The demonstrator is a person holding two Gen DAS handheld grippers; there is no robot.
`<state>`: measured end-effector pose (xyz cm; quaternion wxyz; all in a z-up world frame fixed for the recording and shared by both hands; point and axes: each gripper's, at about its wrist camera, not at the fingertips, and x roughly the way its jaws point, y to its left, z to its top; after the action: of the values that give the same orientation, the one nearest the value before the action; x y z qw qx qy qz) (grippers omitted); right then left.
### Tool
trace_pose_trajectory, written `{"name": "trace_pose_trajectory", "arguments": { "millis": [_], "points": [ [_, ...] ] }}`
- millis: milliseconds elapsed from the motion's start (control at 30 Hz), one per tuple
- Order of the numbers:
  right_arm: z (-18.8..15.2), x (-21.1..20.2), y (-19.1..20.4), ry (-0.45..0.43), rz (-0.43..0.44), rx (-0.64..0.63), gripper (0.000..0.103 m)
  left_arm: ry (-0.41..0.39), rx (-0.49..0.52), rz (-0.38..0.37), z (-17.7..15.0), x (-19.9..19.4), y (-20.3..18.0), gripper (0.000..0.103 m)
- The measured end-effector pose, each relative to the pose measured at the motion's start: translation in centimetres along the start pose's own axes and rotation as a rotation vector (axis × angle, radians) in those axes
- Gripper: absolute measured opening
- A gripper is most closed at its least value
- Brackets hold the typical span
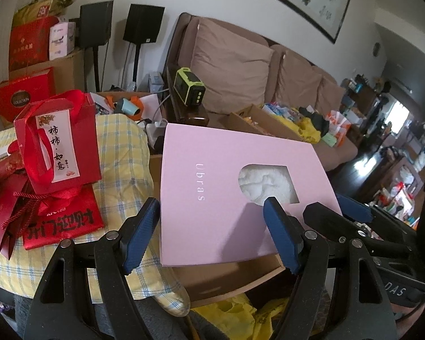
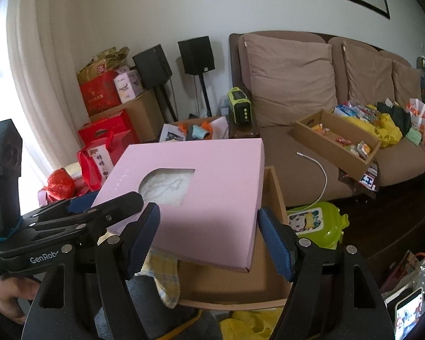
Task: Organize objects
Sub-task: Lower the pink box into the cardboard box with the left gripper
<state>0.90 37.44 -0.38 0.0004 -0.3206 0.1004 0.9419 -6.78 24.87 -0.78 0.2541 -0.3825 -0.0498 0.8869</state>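
A flat pink box [image 1: 212, 170] [image 2: 212, 175] with a cut-out window over white cloth lies tilted over an open brown carton [image 1: 226, 280] [image 2: 272, 192]. My left gripper [image 1: 211, 202] [image 2: 106, 201] straddles its near left corner: one finger is beside the left edge, the other over the lid. My right gripper [image 2: 208, 209] [image 1: 323, 204] straddles the near right corner the same way. Both stand wide open, and no pair of pads clamps the box. I cannot tell whether the outer fingers press its sides.
A yellow plaid pillow [image 1: 121, 147] with red gift bags [image 1: 56, 147] sits left of the carton. Yellow plastic bags [image 1: 240, 311] lie below it, a green toy case [image 2: 317, 223] to its right. Behind, the brown sofa [image 2: 291, 85] carries a snack tray [image 2: 337, 138].
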Motion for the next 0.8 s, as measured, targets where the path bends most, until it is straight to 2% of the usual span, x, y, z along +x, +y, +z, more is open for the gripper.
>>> {"name": "trace_pose_trajectory", "arguments": {
  "millis": [567,800],
  "points": [
    [-1.0,3.0,-2.0,0.069,0.001,0.039,0.074,0.085,0.003,0.016,-1.0,4.0,0.2,0.07],
    [-2.2,5.2,-3.5,0.134,-0.004,0.071,0.074,0.14,-0.014,0.021,-1.6,5.9,0.4,0.067]
  ]
}}
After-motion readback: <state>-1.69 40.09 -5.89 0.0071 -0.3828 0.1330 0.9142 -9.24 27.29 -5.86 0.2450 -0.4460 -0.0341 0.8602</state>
